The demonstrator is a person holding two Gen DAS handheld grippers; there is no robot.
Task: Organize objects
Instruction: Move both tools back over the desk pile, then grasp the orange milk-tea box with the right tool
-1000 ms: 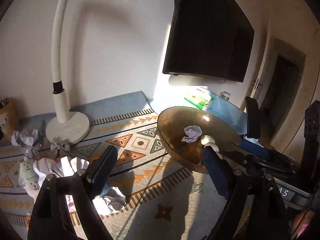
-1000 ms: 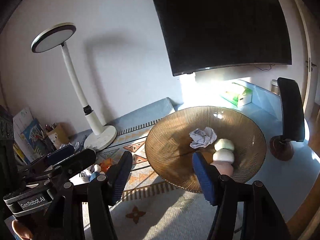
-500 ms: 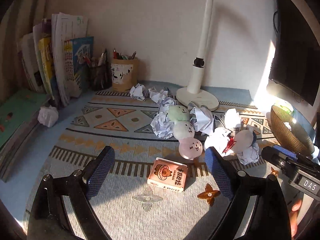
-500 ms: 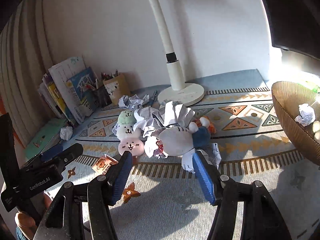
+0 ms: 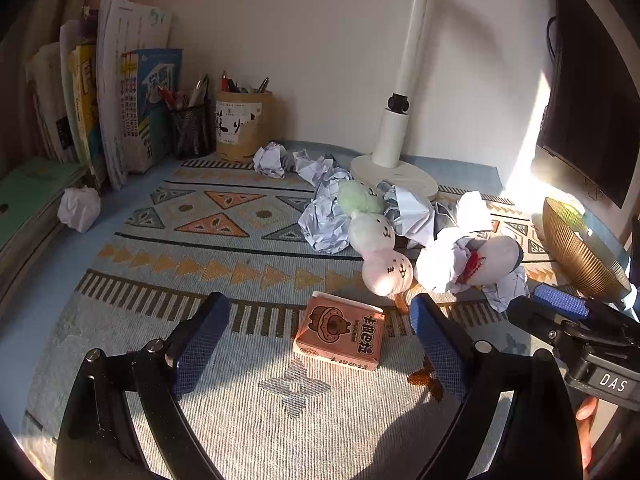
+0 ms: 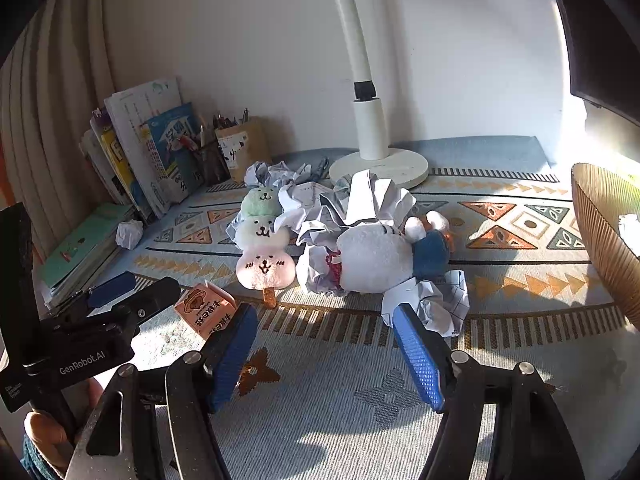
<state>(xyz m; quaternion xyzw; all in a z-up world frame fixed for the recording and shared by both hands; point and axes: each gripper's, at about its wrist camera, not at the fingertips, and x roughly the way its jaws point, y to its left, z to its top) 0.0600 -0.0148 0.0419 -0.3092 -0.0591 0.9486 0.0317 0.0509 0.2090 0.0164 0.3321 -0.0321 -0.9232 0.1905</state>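
Note:
My left gripper (image 5: 316, 312) stands open low over the patterned mat (image 5: 248, 264). An orange snack carton (image 5: 340, 334) lies flat between its blue pads, and neither pad touches it. The jaws of my right gripper (image 6: 322, 316) are opening with nothing between them. A white plush toy in blue clothes (image 6: 376, 258) lies on its side just ahead of them, among crumpled paper (image 6: 432, 304). A skewer plush of green, white and pink balls (image 6: 262, 248) lies to its left. An amber ribbed bowl (image 6: 604, 232) sits at the right edge.
A white lamp base (image 5: 396, 176) stands behind the pile. Books (image 5: 120, 104) and pen holders (image 5: 242, 126) line the back left wall. A lone paper ball (image 5: 79, 208) rests by the green folder. A dark monitor (image 5: 584, 112) hangs above the bowl (image 5: 576, 248).
Both views swung left from the bowl to the pile of toys and paper and came lower. Since half a second ago the hands have hardly moved. The right jaws stand wider.

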